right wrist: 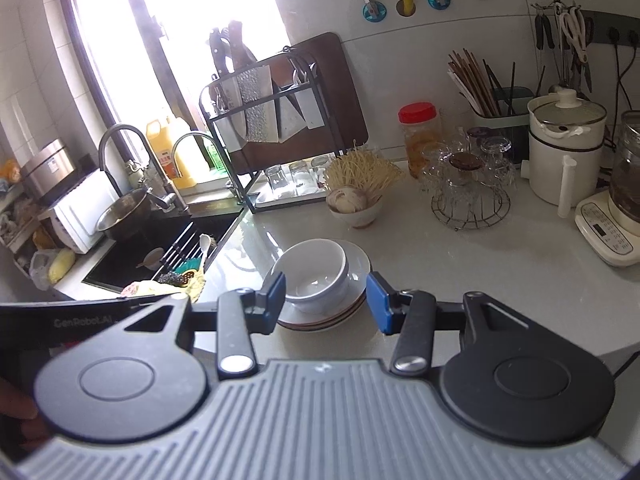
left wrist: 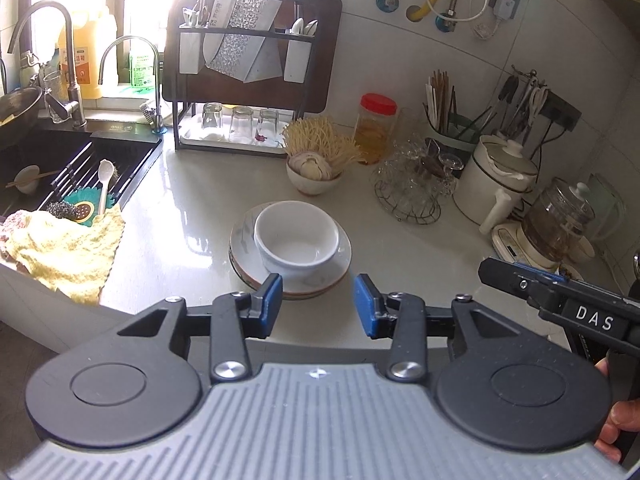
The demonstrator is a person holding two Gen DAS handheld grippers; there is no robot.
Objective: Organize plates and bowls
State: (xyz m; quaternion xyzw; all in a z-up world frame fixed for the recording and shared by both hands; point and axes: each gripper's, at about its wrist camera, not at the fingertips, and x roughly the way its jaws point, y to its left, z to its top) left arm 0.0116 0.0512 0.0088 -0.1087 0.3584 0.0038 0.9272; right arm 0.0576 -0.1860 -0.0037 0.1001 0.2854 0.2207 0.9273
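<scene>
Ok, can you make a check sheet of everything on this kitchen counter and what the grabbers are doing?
Surface: pale counter, glossy, sink at its left.
Job's things: white bowl sits on stacked plates.
Clutter: noodle bowl, red-lidded jar, glasses basket, white pot, yellow cloth.
Grippers: left gripper open, empty; right gripper open, empty, both short of the plates.
Cables: cords and hoses on wall.
Surroundings: knife rack, bright window.

Daylight blew out my window (right wrist: 180,20), glared off the worktop (left wrist: 192,216); fisheye bent the edges, my tool's base blurred.
</scene>
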